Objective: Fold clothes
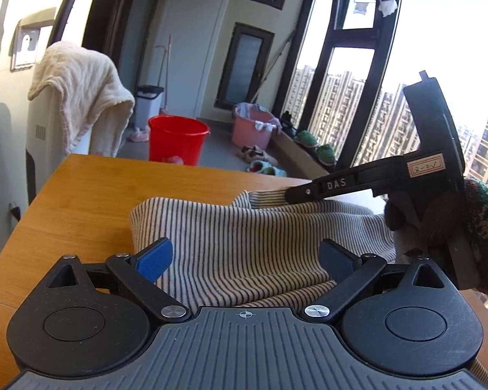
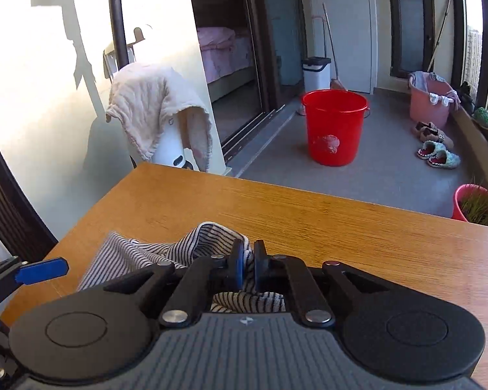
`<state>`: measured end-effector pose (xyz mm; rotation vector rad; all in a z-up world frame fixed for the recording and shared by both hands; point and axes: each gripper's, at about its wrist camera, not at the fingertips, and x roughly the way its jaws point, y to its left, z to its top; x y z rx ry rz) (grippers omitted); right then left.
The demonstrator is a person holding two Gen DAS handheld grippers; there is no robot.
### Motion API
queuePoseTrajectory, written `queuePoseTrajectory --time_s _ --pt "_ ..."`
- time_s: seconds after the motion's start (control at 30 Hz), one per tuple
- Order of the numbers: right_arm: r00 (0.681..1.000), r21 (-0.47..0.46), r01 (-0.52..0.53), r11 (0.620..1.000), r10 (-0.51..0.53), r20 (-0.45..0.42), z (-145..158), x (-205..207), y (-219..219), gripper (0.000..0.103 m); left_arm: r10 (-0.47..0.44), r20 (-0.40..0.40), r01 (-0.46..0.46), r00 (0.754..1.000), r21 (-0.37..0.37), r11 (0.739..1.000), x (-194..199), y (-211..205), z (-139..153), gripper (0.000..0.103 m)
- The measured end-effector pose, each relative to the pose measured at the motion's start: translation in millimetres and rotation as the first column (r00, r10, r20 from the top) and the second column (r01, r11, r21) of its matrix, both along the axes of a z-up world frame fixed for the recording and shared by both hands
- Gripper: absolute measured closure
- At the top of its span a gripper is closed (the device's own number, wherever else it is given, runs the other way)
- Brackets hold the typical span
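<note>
Right gripper point(image 2: 249, 260) clamped striped garment point(image 1: 244, 243) near the table point(image 2: 341, 221) edge; left gripper point(image 1: 245, 256) jaws apart over it.

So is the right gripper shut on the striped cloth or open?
Shut on it: the right gripper has its pads pinched together with striped cloth bunched between them.

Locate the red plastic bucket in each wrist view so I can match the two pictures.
Left wrist view: red plastic bucket on the floor beyond the wooden table's far edge, left of centre.
Right wrist view: bucket on the floor, right of centre.
Shared landmark: pink laundry tub, to the bucket's right in both.
</note>
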<state>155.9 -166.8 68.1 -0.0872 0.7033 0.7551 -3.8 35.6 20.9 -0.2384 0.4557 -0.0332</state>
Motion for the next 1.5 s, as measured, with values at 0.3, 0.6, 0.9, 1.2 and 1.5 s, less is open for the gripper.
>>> queuePoseTrajectory --time_s 0.3,0.6,0.9,1.2,1.5 --pt "0.994 0.086 0.017 0.996 -0.008 -0.109 -39 -101 -49 0.097 0.090 0.035 -0.084 0.995 -0.148 0.985 -12 36 39 0.000" --pt "0.996 0.118 0.021 0.993 -0.011 -0.083 -40 -127 -66 0.097 0.090 -0.085 -0.088 0.992 0.024 0.996 -4 8 19 0.049" --pt "0.975 0.183 0.027 0.983 -0.066 0.212 33 -146 -86 0.075 0.068 -0.118 -0.057 0.991 0.093 0.994 -37 0 -6 0.051" --pt "0.968 0.029 0.204 0.979 -0.206 0.144 -44 -126 -105 0.072 0.127 -0.071 -0.119 0.989 0.110 0.987 -55 17 17 0.050" --pt "0.965 0.087 0.220 0.972 -0.230 0.126 -49 -142 -119 0.072 0.034 0.074 -0.044 0.997 0.150 0.988 -20 -9 83 0.036"
